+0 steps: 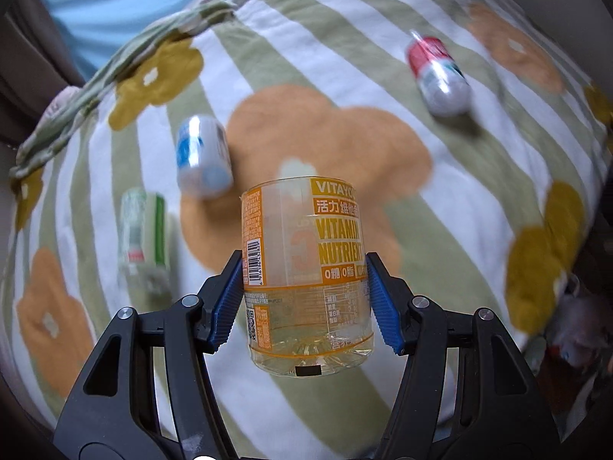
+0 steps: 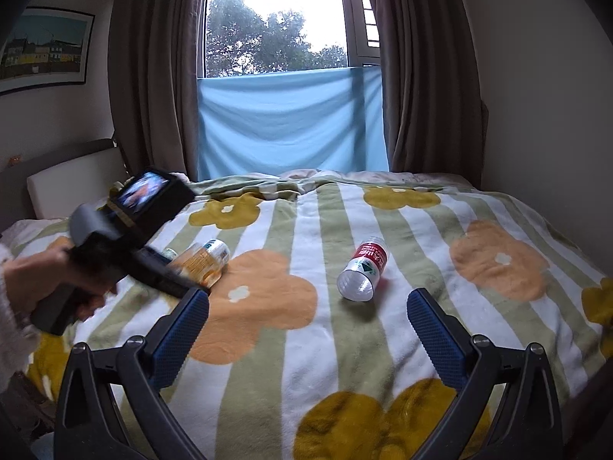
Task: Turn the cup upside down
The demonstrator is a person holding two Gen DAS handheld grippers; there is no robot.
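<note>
Far left on the bed blanket [image 1: 479,207], a green-labelled cup [image 1: 143,235] lies on its side, then a blue-labelled cup [image 1: 201,155] just beyond it, also lying down; both blurred. Centre: left tongs [image 1: 304,287] clamped on the orange cup [image 1: 306,276], a cut-off clear bottle with orange vitamin label, blue pads [image 1: 226,299] pressing its lower half from both sides. Cup is held off the blanket, closed base toward the camera, open rim pointing away and down toward the bed, so judged mid-flip, not yet set down. In the right wrist view the person's left hand [image 2: 49,272] carries that tool low over the blanket, the cup partly hidden behind it. Further right, a red-labelled cup [image 2: 364,268] lies on its side, open mouth toward the camera, well apart from the others. Right tongs [image 2: 306,329] spread apart, holding nothing, hovering above the blanket short of the red cup. Risks: thin plastic wall could buckle or slip under the pads during the turn; soft, uneven blanket means the rim may not sit flat, so the cup could tip over on release; setting down close to the blue cup could knock it rolling.
</note>
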